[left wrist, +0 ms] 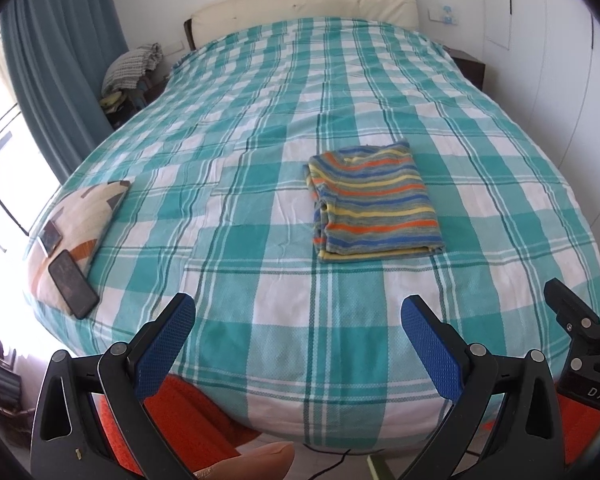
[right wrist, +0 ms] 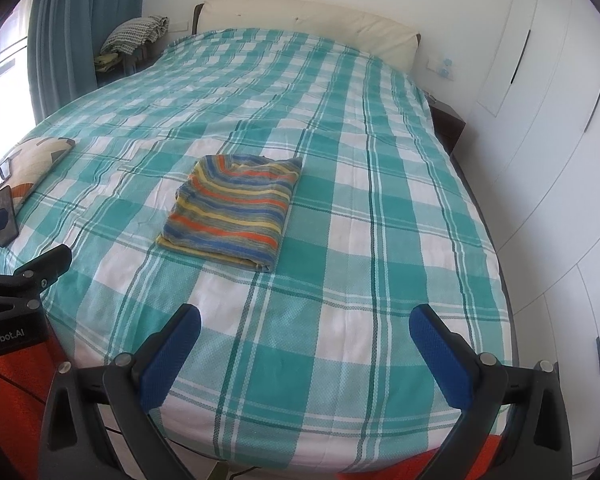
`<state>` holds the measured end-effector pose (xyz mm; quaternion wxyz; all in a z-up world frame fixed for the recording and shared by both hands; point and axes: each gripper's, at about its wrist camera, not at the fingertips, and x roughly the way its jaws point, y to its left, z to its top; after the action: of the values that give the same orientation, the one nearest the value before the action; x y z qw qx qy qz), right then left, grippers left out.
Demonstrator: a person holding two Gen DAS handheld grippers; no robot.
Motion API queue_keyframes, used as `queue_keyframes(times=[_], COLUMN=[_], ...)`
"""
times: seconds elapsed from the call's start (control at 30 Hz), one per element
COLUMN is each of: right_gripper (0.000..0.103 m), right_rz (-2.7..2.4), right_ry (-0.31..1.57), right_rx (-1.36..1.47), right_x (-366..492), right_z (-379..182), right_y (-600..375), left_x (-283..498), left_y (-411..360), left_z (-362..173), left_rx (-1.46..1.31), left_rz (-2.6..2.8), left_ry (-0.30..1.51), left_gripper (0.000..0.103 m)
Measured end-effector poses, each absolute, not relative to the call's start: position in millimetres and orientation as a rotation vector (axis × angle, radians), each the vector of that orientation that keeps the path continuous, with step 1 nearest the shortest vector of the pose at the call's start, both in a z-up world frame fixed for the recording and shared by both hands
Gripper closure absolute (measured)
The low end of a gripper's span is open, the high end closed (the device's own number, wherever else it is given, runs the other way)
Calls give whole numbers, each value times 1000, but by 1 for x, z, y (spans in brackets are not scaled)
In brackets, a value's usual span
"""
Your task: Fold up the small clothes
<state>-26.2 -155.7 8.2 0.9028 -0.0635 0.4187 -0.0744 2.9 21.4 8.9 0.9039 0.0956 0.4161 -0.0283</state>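
A small striped garment, with orange, yellow, blue and grey bands, lies folded into a neat rectangle on the teal and white checked bed cover. It also shows in the right wrist view. My left gripper is open and empty, held back over the bed's near edge, well short of the garment. My right gripper is open and empty too, also over the near edge. Each gripper's body shows at the side of the other's view.
A patterned cushion with two phones on it lies at the bed's left edge. A cream headboard is at the far end. White wardrobe doors stand to the right, curtains to the left. An orange rug lies below.
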Motion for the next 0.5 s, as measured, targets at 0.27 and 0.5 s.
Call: queue_keyframes(times=[0.27, 0.5], right_gripper=[0, 0], right_rz=[-56, -67], right_ry=[873, 903], right_rx=[-59, -63], right_x=[-27, -26], right_z=[32, 23], right_y=[-149, -147], left_x=[-3, 0], left_y=[26, 27], left_z=[29, 27], left_rx=[171, 157], left_rz=[-32, -42], left_ry=[818, 840], left_gripper=[0, 0])
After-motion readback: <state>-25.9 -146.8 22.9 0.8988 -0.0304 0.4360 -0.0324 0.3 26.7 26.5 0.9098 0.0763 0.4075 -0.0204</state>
